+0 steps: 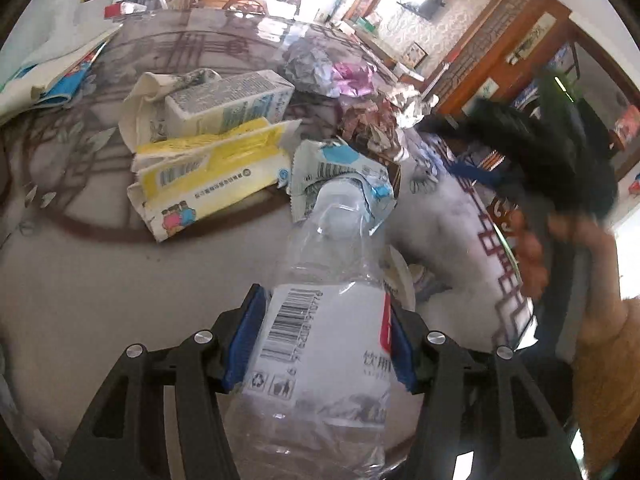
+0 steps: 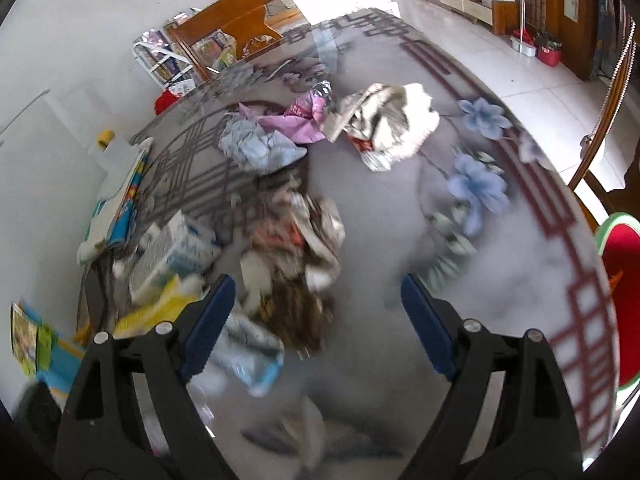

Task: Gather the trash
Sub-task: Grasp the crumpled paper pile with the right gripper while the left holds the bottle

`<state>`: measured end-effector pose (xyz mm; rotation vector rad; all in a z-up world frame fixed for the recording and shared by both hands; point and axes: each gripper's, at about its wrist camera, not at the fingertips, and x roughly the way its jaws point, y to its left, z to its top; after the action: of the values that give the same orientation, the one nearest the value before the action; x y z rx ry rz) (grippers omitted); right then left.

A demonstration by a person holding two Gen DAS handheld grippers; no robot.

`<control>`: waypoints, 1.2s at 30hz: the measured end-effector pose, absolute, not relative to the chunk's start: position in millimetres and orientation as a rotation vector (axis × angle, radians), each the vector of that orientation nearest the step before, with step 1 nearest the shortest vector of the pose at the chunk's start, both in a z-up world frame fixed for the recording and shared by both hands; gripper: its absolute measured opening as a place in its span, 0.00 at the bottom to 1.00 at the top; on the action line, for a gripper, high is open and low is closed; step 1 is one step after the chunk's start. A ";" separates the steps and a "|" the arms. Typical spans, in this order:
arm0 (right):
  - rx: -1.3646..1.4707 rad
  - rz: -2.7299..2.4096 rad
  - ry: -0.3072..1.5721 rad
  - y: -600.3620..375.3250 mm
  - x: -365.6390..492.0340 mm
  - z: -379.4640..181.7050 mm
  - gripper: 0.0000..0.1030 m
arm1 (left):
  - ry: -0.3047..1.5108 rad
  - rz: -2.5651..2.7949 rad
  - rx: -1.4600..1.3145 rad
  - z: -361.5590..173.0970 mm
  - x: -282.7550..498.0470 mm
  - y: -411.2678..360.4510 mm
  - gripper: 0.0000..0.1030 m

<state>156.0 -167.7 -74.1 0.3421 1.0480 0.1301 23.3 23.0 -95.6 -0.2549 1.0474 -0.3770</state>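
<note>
My left gripper is shut on a clear crushed plastic bottle with a white barcode label, held just above the table. Ahead of it lie a yellow-and-white tissue pack, a milk carton, a blue-and-white wrapper and crumpled paper and foil. My right gripper is open and empty above the table, over a brown wrapper. Beyond it lie crumpled blue paper, a pink wrapper and a white crumpled bag.
The round table has a glass top with flower and lattice patterns. The person's hand and the other gripper blur at the right of the left wrist view. A red-and-green chair cushion is past the table's right edge. A folded booklet lies at the left.
</note>
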 end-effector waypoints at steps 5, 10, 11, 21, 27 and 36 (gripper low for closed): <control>0.342 0.090 1.105 -155.2 181.1 -90.5 0.81 | 1.079 -0.388 -0.216 -99.6 30.8 16.3 0.53; 0.322 0.075 1.114 -149.6 189.1 -97.6 0.81 | 1.056 -0.409 -0.241 -97.3 30.5 18.9 0.58; 0.319 0.076 1.114 -148.7 189.4 -98.3 0.81 | 1.050 -0.419 -0.252 -96.6 29.8 18.4 0.58; 0.332 0.159 1.097 -146.3 186.1 -95.6 0.42 | 1.064 -0.463 -0.185 -97.4 25.9 0.4 0.56; 0.221 0.234 0.992 -139.4 166.5 -58.8 0.21 | 1.083 -0.510 -0.170 -99.6 22.6 -8.2 0.54; 0.327 0.317 0.936 -159.7 127.0 -32.5 0.21 | 1.002 -0.458 -0.303 -89.9 24.8 18.2 0.54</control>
<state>127.0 -159.7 -32.5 0.3266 0.9362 0.3169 24.8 18.2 -89.9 -0.3028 1.0024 -0.4575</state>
